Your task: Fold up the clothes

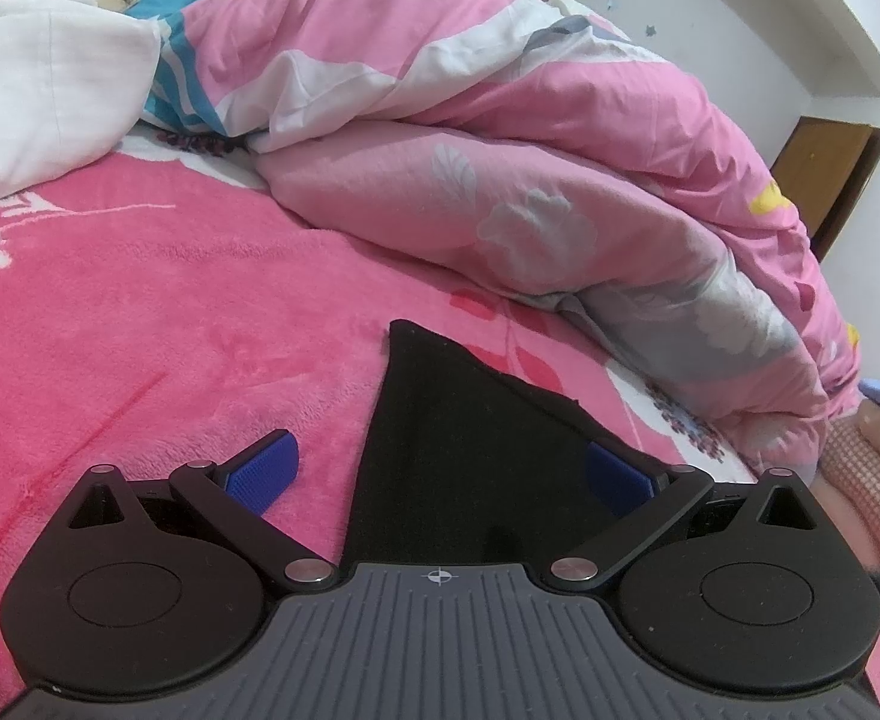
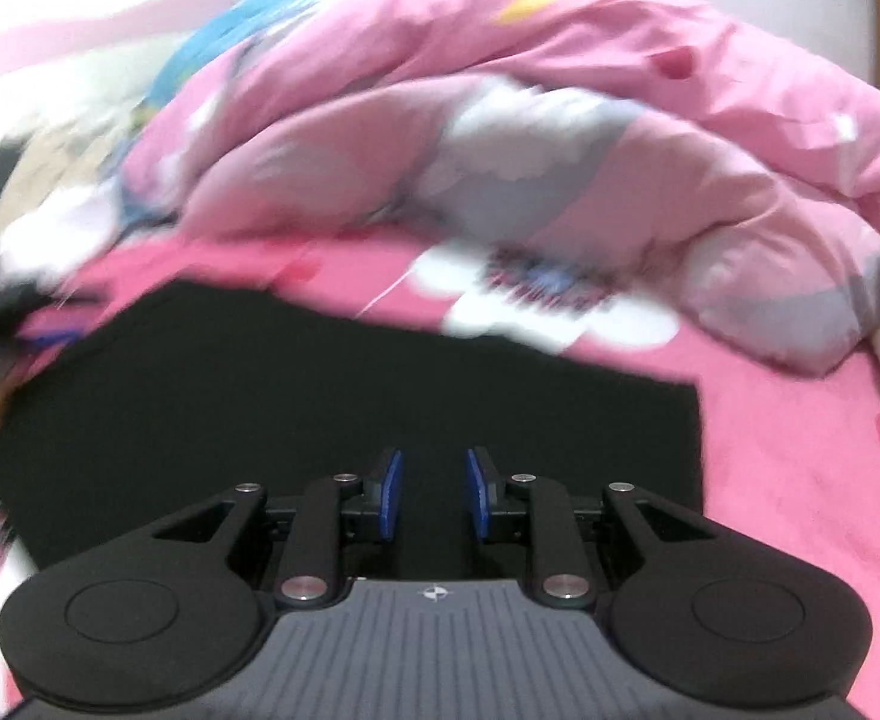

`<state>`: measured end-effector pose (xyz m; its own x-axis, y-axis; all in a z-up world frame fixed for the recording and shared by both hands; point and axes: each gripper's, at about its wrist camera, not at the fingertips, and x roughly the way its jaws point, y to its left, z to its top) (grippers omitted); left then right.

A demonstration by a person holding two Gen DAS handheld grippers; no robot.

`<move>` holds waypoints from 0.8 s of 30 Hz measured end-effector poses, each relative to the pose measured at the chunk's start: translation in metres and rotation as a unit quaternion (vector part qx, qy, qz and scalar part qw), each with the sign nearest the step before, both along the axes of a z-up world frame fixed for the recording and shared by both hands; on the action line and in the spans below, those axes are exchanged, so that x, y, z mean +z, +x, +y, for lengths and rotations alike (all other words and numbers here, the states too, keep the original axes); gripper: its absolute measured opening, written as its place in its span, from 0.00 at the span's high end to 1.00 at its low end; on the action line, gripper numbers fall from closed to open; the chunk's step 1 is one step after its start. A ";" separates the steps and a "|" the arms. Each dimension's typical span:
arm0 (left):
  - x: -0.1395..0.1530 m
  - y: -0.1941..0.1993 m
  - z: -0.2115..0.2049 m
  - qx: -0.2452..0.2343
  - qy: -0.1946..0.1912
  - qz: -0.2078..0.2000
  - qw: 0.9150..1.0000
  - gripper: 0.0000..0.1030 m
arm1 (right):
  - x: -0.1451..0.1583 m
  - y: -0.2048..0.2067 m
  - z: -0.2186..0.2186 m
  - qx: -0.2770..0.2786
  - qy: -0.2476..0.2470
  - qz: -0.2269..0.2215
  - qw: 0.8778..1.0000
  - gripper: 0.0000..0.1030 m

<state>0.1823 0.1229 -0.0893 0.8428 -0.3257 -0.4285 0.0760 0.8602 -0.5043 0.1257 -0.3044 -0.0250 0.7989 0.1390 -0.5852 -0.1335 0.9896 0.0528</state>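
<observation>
A black garment (image 1: 457, 450) lies flat on the pink fleece blanket (image 1: 140, 312) that covers the bed, toward the blanket's near edge, with a pointed corner reaching out toward the middle of the bed. The left gripper (image 1: 440, 471) hovers over this corner with its jaws spread wide; one blue pad (image 1: 266, 468) stands over the bare blanket, the other over the black cloth, and neither presses on anything. From the right wrist view, which is blurred, the same garment (image 2: 320, 396) shows as a broad dark rectangle with a square right-hand corner. The right gripper (image 2: 434, 495) hangs above it with its blue pads close together but a clear gap between them, and no cloth in that gap. A rumpled pink duvet (image 1: 499, 138) with grey and white flowers is heaped along the far side of the bed, and a white pillow (image 1: 38, 90) sits at the far left corner.
</observation>
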 end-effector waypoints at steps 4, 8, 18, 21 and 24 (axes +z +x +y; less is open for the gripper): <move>-0.001 0.000 0.001 0.000 -0.004 -0.001 1.000 0.00 | -0.023 0.049 -0.018 -0.039 -0.016 0.028 0.999 0.76; -0.001 0.000 0.001 -0.001 -0.002 -0.001 1.000 0.00 | -0.032 0.006 -0.034 -0.039 -0.024 0.031 0.998 0.76; -0.001 -0.001 0.001 -0.001 -0.002 0.000 1.000 0.00 | -0.003 -0.015 -0.057 -0.068 -0.012 0.013 0.998 0.75; -0.001 0.000 0.002 -0.001 -0.004 -0.001 1.000 0.00 | -0.015 0.029 -0.038 -0.047 0.016 0.014 0.999 0.75; -0.001 0.000 0.001 -0.001 -0.004 -0.001 1.000 0.00 | -0.028 0.058 -0.011 -0.024 0.028 0.027 0.999 0.75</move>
<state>0.1819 0.1242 -0.0905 0.8437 -0.3296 -0.4237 0.0784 0.8565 -0.5101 0.1840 -0.3157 -0.0531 0.7732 0.1350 -0.6196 -0.0811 0.9901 0.1145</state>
